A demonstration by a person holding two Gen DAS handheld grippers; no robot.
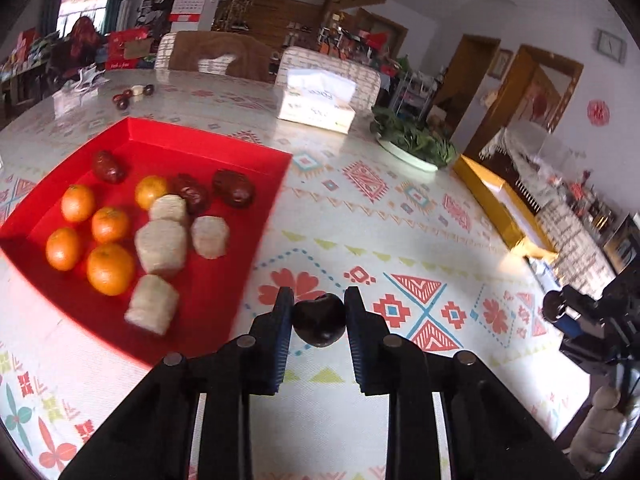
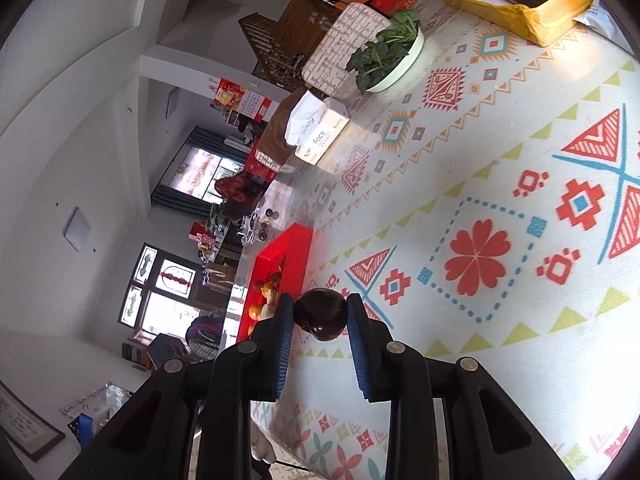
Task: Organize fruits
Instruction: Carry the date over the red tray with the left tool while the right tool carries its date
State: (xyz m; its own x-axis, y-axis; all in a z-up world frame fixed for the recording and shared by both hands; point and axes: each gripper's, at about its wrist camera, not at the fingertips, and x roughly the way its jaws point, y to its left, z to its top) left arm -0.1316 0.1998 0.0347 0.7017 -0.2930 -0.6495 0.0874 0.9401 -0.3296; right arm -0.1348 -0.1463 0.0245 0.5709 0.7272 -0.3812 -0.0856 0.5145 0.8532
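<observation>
- Dark, glossy maroon skin marks the round fruit (image 1: 319, 321) pinched between the jaws of the left gripper (image 1: 319, 312), held above the patterned tabletop (image 1: 400, 208) just right of the red tray (image 1: 208, 148).
- A second dark round fruit (image 2: 320, 315), equally shiny, sits clamped between the jaws of the right gripper (image 2: 320, 314); this view is rolled sideways, with the tabletop running up the right half.
- Each fruit's sides are covered by the blue pads (image 1: 283, 332), and what kind of fruit it is cannot be told for certain.
- From the right wrist view the tray (image 2: 298, 248) is seen edge-on and far off, its contents mostly hidden by the near wall and the left finger.
- Inside the tray lie five oranges (image 1: 110, 269) to the left, four pale cut pieces (image 1: 162, 246) in the middle, and three wrinkled red dates (image 1: 234, 188) towards the back.
- Further back on the tabletop stand a tissue box (image 1: 318, 106) and a white dish of leafy greens (image 1: 414, 146); a yellow box (image 1: 500, 204) lies at the right edge.
- A few small dark fruits (image 1: 120, 100) sit loose at the far end, too small to identify.
</observation>
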